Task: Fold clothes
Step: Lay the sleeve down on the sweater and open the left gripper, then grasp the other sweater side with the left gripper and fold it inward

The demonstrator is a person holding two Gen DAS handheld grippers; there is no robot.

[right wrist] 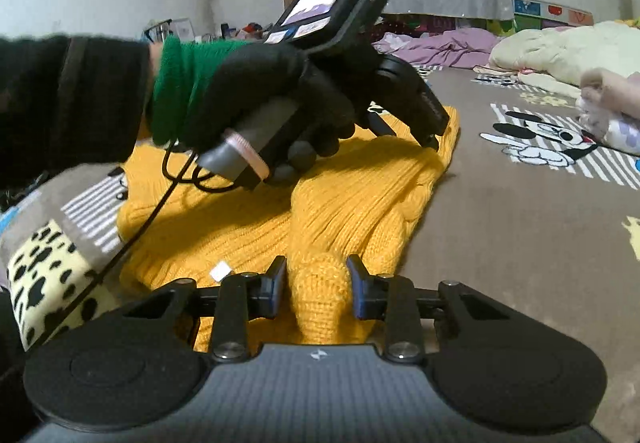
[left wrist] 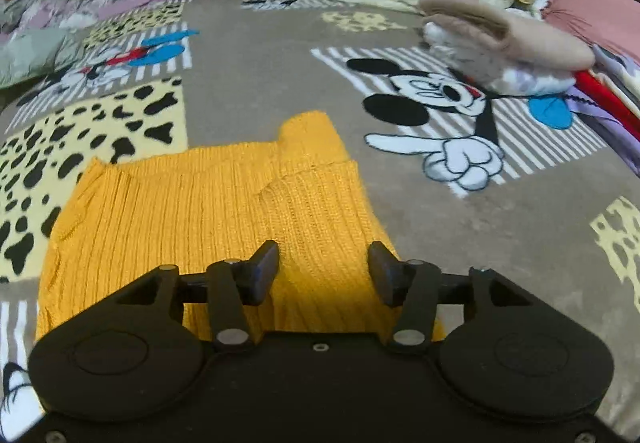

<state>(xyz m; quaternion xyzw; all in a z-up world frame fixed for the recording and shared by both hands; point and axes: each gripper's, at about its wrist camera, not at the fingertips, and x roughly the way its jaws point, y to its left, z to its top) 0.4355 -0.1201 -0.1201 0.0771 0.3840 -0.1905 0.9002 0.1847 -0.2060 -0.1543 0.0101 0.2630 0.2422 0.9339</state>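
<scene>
While the yellow knitted sweater (left wrist: 224, 211) lies flat on the cartoon-print blanket (left wrist: 256, 59), the left gripper (left wrist: 323, 267) hovers over its near edge, jaws wide apart and empty; the right gripper (right wrist: 317, 285) straddles a raised fold, fingers (right wrist: 276, 283) parted, perhaps brushing it.

No words, numbers or brand names can be read. The right gripper (right wrist: 316, 289) bears only a small white emblem on its grey body, at six o'clock.
</scene>
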